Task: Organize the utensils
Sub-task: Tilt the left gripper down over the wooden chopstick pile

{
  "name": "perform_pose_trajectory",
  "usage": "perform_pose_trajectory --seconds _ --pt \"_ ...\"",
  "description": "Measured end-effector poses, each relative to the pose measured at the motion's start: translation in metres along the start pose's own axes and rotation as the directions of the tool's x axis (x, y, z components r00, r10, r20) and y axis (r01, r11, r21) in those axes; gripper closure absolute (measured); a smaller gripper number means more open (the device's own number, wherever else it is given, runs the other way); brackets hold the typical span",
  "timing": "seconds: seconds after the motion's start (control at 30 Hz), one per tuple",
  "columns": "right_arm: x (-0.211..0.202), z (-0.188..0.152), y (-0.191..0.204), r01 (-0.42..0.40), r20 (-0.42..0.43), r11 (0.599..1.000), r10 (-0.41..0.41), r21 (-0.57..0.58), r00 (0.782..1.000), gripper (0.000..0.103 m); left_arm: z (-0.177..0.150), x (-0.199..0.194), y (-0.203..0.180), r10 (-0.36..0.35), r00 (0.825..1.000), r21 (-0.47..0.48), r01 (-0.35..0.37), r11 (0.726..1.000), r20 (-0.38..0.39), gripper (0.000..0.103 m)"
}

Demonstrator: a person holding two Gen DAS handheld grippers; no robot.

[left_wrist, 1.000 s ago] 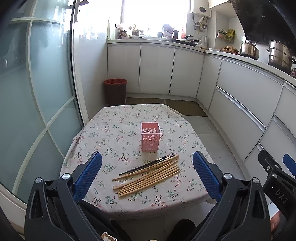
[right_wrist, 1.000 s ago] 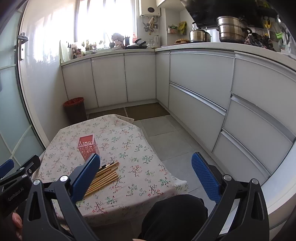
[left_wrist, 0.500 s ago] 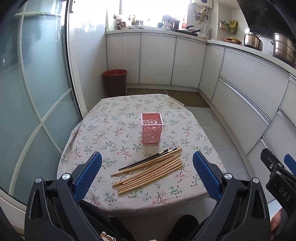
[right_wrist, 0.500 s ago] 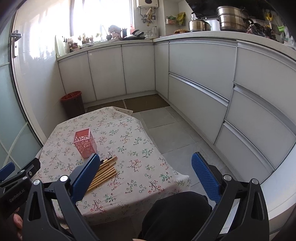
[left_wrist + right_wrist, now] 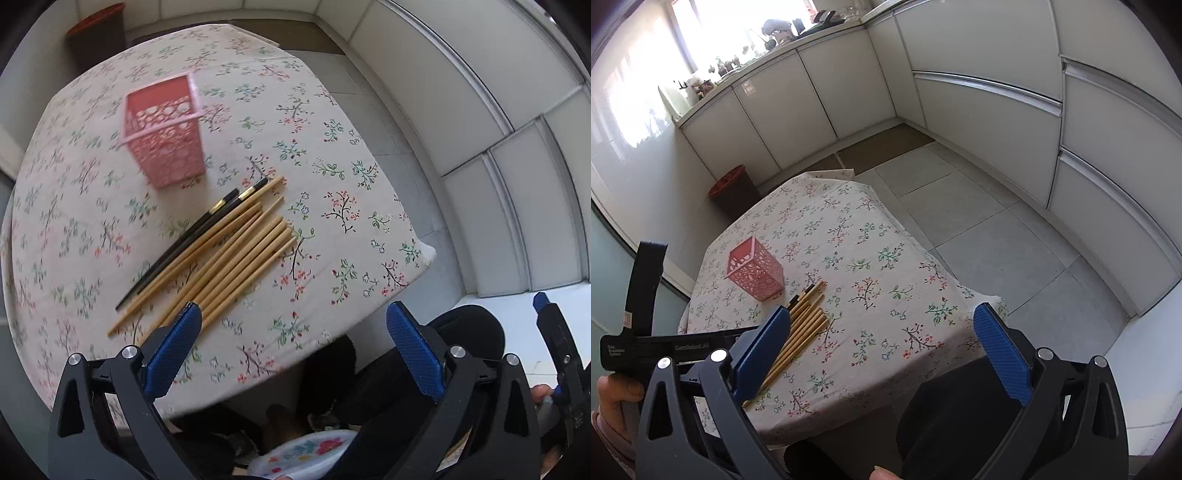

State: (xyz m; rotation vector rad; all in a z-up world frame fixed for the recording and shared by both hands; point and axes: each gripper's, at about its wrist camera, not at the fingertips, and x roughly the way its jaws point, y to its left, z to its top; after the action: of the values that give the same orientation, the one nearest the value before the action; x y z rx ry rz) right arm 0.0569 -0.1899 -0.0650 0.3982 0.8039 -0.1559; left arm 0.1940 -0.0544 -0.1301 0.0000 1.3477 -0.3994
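Both the left gripper (image 5: 293,326) and the right gripper (image 5: 882,332) gaped wide, empty, above bamboo chopsticks (image 5: 225,254) lying mid-frame beside the pink perforated plastic basket (image 5: 162,129); "GenRobot.AI" showed lower left.

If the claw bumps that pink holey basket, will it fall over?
Probably, if hit near the top. The pink basket stands taller than its base is wide and looks empty, so likely light and tippy. A low push might just slide it on the flowered tablecloth. Its thin, hole-filled plastic walls may flex under a squeeze.
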Motion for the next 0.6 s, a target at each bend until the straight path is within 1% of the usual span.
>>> perform_pose_trajectory --seconds 0.03,0.1,0.17,0.23,0.3,0.33,0.37,0.4,0.43,0.5,0.57,0.6 --pt "0.005 0.002 -0.003 0.003 -0.008 1.0 -0.003 0.012 1.0 0.006 0.008 0.006 -0.007 0.014 1.0 0.027 -0.013 1.0 -0.008 0.007" --pt "0.015 0.006 -0.011 0.007 -0.033 0.999 -0.006 0.041 0.999 0.006 0.029 0.02 -0.018 0.014 0.999 0.083 -0.012 0.996 -0.032 0.007" --pt "0.025 0.008 -0.018 0.004 -0.061 0.998 -0.001 0.061 0.998 0.006 0.049 0.04 -0.022 0.049 0.995 0.126 -0.038 0.991 -0.085 0.007" --pt "0.034 0.01 -0.023 0.006 -0.078 0.998 0.0 0.07 0.997 0.006 0.065 0.057 -0.019 0.085 0.988 0.138 -0.067 0.988 -0.128 0.008" --pt "0.038 0.009 -0.025 0.002 -0.091 0.997 0.005 0.077 0.996 0.007 0.077 0.07 -0.015 0.093 0.985 0.14 -0.073 0.988 -0.148 0.012" --pt "0.042 0.009 -0.026 0.001 -0.098 0.997 0.007 0.082 0.995 0.006 0.082 0.075 -0.013 0.087 0.983 0.135 -0.065 0.989 -0.164 0.018" --pt "0.046 0.01 -0.027 0.0 -0.106 0.996 0.009 0.086 0.994 0.007 0.087 0.081 -0.012 0.067 0.98 0.131 -0.042 0.99 -0.187 0.021" --pt "0.05 0.01 -0.028 0.001 -0.113 0.996 0.009 0.089 0.994 0.006 0.091 0.085 -0.013 0.039 0.978 0.135 -0.012 0.991 -0.205 0.023" --pt "0.053 0.01 -0.029 0.004 -0.121 0.996 0.008 0.092 0.993 0.006 0.095 0.089 -0.014 0.027 0.975 0.145 0.005 0.989 -0.222 0.023" --pt "0.058 0.01 -0.032 0.007 -0.135 0.995 0.007 0.099 0.991 0.006 0.099 0.094 -0.015 0.038 0.971 0.167 0.002 0.986 -0.237 0.024" --pt "0.06 0.01 -0.033 0.01 -0.14 0.995 0.005 0.103 0.99 0.007 0.099 0.092 -0.014 0.032 0.971 0.195 0.015 0.981 -0.237 0.035" --pt "0.061 0.01 -0.034 0.01 -0.139 0.995 0.005 0.104 0.99 0.007 0.098 0.089 -0.011 0.029 0.972 0.208 0.02 0.978 -0.233 0.038"
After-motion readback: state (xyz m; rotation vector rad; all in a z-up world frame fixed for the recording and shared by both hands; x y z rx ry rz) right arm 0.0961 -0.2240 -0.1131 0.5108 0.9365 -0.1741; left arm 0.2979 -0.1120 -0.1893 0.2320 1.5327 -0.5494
